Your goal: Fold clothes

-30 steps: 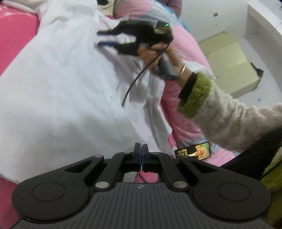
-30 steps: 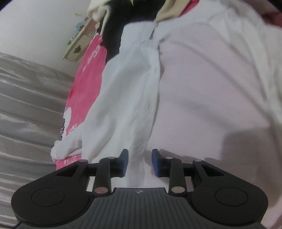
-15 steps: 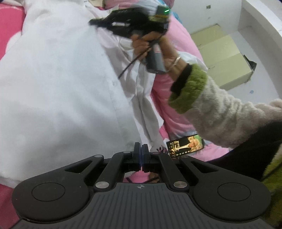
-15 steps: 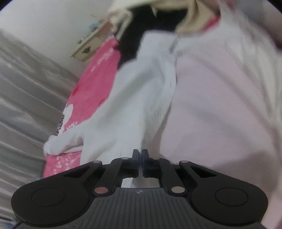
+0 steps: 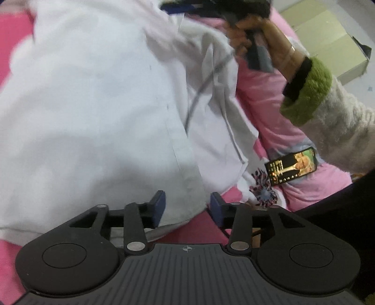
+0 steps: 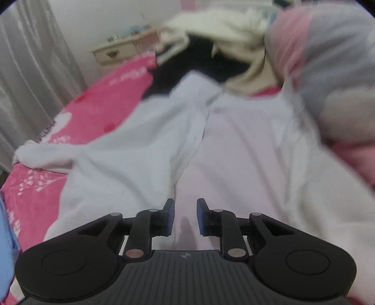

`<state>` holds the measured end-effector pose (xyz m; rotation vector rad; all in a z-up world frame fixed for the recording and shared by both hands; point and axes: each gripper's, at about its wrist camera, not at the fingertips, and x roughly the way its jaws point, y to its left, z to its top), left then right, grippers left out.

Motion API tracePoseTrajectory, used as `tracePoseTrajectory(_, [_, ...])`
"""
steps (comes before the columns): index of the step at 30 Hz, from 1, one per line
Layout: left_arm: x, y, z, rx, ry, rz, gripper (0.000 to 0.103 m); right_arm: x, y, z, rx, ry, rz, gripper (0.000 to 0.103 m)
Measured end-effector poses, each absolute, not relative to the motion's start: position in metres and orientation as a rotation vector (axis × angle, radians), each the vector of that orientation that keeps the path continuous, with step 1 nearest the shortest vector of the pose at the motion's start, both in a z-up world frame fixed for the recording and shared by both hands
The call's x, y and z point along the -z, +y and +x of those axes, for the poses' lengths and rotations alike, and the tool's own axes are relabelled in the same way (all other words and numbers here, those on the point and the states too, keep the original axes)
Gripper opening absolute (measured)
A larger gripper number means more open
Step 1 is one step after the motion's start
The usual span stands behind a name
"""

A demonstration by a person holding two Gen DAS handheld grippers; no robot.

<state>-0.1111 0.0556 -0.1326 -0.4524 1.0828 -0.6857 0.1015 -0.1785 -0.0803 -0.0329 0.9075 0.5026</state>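
Observation:
A white button shirt [image 5: 93, 105] lies spread on the pink bed cover [image 5: 14, 30]. My left gripper [image 5: 186, 206] is open, its blue pads either side of the shirt's near hem corner. In the right wrist view the shirt [image 6: 234, 152] fills the middle, its placket running away from me. My right gripper [image 6: 185, 217] is open just above the shirt, nothing between its pads. The right gripper also shows in the left wrist view [image 5: 187, 5] at the top, held by a hand over the shirt's far side.
A lit phone [image 5: 291, 165] lies on the bed right of the shirt. A cardboard box [image 5: 328, 40] stands on the floor beyond. A pile of cream and black clothes [image 6: 211, 47] lies past the shirt, with a pink and grey quilt [image 6: 328, 70] to the right.
Both grippers were shut half a second ago and are open now. The left one has let go at the hem; the right one has lifted and tilted up from the shirt.

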Motion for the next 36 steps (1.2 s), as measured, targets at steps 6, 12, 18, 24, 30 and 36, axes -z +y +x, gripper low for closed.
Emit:
tracePoseTrajectory(6, [0.102, 0.129, -0.144, 0.455, 0.917, -0.482, 0.053, 0.031, -0.193, 0.048, -0.644, 0.893, -0.05, 0.022])
tracePoseTrajectory(12, [0.126, 0.186, -0.158, 0.127, 0.987, -0.535, 0.053, 0.049, -0.186, -0.031, -0.739, 1.033, -0.057, 0.031])
tracePoseTrajectory(18, [0.141, 0.183, -0.146, 0.109, 1.03, -0.543, 0.051, 0.089, -0.206, -0.07, -0.7, 1.22, 0.212, 0.031])
tracePoseTrajectory(24, [0.15, 0.187, -0.141, 0.079, 1.081, -0.547, 0.029, 0.106, -0.231, -0.081, -0.642, 1.268, 0.391, 0.034])
tracePoseTrajectory(30, [0.14, 0.192, -0.156, 0.032, 1.09, -0.635, 0.0, 0.112, -0.238, -0.081, -0.614, 1.256, 0.381, 0.034])
tracePoseTrajectory(36, [0.126, 0.203, -0.185, -0.071, 1.08, -0.675, 0.0, 0.108, -0.25, -0.081, -0.594, 1.217, 0.349, 0.034])
